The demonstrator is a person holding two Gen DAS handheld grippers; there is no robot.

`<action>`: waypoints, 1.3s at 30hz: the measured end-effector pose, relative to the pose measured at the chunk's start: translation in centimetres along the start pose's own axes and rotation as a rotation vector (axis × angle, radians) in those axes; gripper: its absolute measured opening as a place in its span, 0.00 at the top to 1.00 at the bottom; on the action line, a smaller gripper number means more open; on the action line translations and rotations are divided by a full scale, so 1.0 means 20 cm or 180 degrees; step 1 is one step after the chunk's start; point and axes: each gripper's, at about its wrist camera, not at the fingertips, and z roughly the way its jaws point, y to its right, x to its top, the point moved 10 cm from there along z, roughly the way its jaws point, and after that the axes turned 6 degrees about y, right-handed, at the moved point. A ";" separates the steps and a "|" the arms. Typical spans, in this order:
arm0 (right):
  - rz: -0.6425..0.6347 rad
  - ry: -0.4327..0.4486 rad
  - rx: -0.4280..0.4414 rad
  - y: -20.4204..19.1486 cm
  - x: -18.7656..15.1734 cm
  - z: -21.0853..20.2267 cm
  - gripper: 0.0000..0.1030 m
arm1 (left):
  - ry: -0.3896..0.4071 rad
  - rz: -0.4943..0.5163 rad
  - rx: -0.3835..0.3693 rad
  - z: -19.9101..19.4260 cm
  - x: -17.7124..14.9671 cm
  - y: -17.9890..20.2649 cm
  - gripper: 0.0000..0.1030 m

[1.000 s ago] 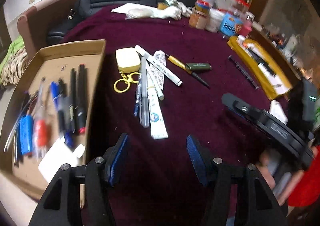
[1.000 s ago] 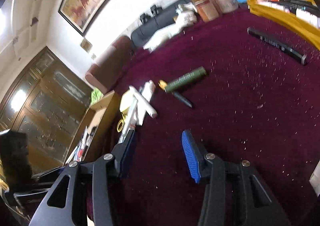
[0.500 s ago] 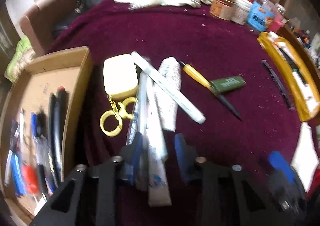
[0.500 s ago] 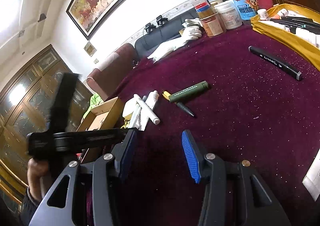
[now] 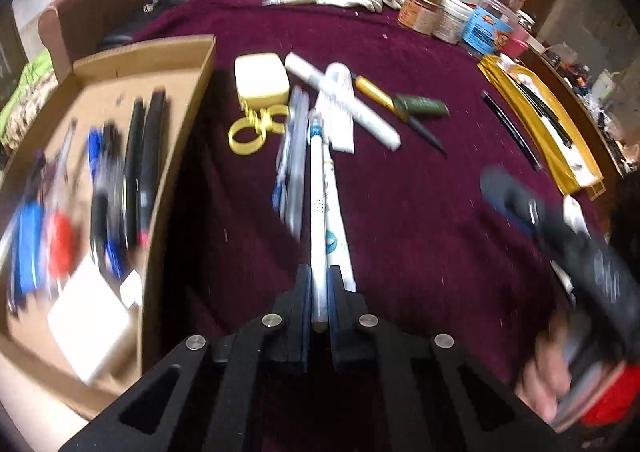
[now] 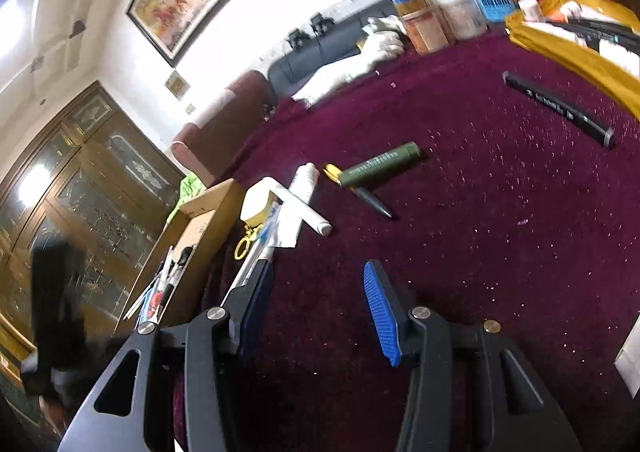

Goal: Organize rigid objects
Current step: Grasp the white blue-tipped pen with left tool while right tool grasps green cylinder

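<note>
Clamping a white pen (image 5: 318,187) near its tail, the left tongs (image 5: 319,294) are shut on it; the pen points toward 12 o'clock over the maroon worktop (image 5: 420,211). The cardboard box (image 5: 176,155) of pens lies at 9 o'clock. The right tongs (image 6: 320,292) gape half-wide, empty.

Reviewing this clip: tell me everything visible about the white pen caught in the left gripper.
The slim white plastic pen has a blue band near its far end and a patch of tiny dots midway along its barrel. It runs straight away from the camera, its near end clamped between the shut blue pads of the left gripper. Its far end reaches the pile of pens on the maroon tablecloth, beside a white tube. Whether it is lifted clear cannot be told.
</note>
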 end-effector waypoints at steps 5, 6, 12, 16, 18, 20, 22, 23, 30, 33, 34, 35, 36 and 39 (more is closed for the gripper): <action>0.0452 -0.0096 -0.0161 0.10 0.08 0.08 0.55 | 0.0026 0.0073 0.0060 -0.02 -0.09 0.01 0.94; 0.0525 -0.0152 -0.0250 0.12 0.10 0.11 0.55 | 0.0044 0.0076 0.0049 -0.02 -0.10 0.01 0.94; 0.0531 -0.0450 -0.0647 0.17 0.26 0.38 0.55 | 0.0090 -0.0053 -0.0241 -0.03 -0.13 -0.02 0.94; 0.0701 -0.0600 -0.0848 0.21 0.31 0.55 0.55 | 0.0084 -0.0101 -0.0351 -0.05 -0.14 -0.05 0.94; 0.0816 -0.0586 -0.0996 0.23 0.32 0.60 0.55 | 0.0086 -0.0120 -0.0377 -0.05 -0.14 -0.05 0.94; 0.0710 -0.0538 -0.1191 0.23 0.35 0.63 0.55 | 0.0085 -0.0143 -0.0397 -0.05 -0.14 -0.06 0.94; 0.0554 -0.0513 -0.1352 0.22 0.36 0.66 0.55 | 0.0072 -0.0166 -0.0426 -0.05 -0.14 -0.06 0.94; 0.0373 -0.0517 -0.1448 0.22 0.36 0.68 0.60 | 0.0071 -0.0167 -0.0427 -0.05 -0.14 -0.06 0.94; 0.0092 -0.0615 -0.1281 0.26 0.34 0.63 0.81 | 0.0081 -0.0141 -0.0367 -0.05 -0.15 -0.06 0.93; -0.0022 -0.0682 -0.1160 0.27 0.30 0.55 0.82 | 0.0081 -0.0133 -0.0317 -0.05 -0.15 -0.06 0.93; -0.0098 -0.0683 -0.1131 0.28 0.27 0.49 0.83 | 0.0082 -0.0126 -0.0299 -0.04 -0.14 -0.06 0.93; -0.0151 -0.0674 -0.1108 0.29 0.24 0.44 0.83 | 0.0082 -0.0120 -0.0281 -0.04 -0.14 -0.05 0.93; -0.0184 -0.0670 -0.1088 0.29 0.22 0.40 0.83 | 0.0082 -0.0108 -0.0255 -0.04 -0.14 -0.05 0.93; -0.0218 -0.0628 -0.1009 0.29 0.09 0.22 0.83 | 0.0079 -0.0103 -0.0205 -0.03 -0.14 -0.05 0.93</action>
